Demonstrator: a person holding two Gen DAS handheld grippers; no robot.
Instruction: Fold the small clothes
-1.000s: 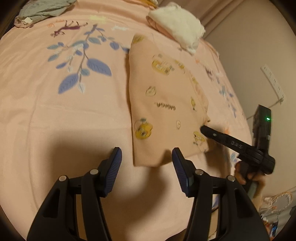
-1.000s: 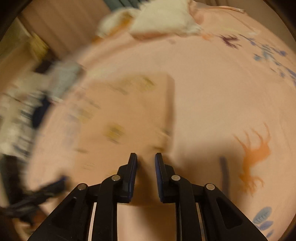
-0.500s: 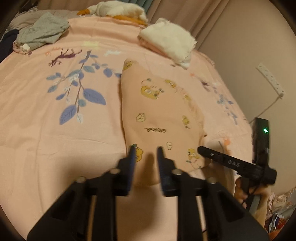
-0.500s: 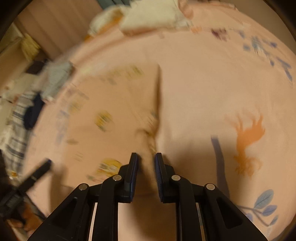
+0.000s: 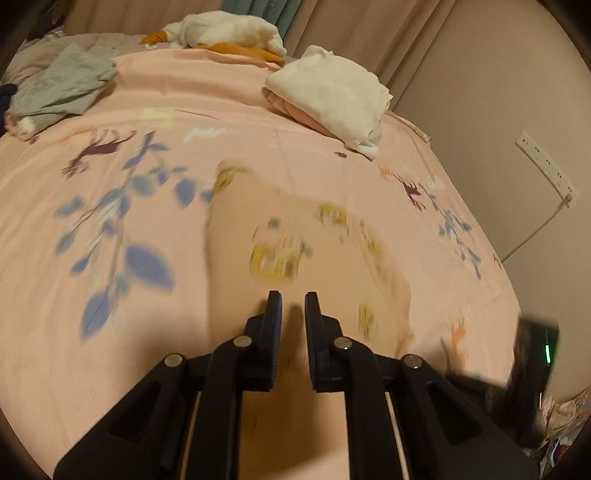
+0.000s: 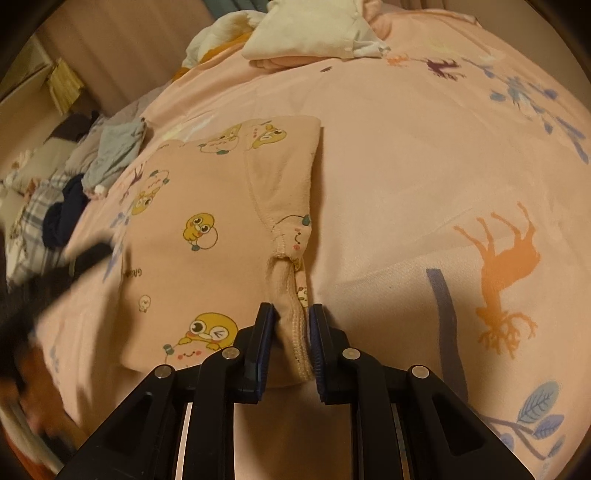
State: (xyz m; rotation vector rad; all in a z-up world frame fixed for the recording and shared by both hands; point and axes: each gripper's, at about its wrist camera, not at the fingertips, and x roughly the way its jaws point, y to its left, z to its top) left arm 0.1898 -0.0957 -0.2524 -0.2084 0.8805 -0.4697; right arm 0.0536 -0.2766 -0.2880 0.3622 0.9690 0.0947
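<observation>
Pink bedsheet [image 5: 332,125] printed with blue leaves and an orange deer [image 6: 502,273]. White power strip [image 5: 546,166] on the beige wall [image 5: 480,74]; beige curtains [image 5: 351,26] behind the bed. Plaid bedding [image 6: 26,236] beside it.

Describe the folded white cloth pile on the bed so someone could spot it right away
On the pink animal-print bedsheet, look to the far end near the beige curtains. The folded cream-white cloth pile sits on a pink folded piece, neater than the rumpled white-and-orange heap behind it.
</observation>
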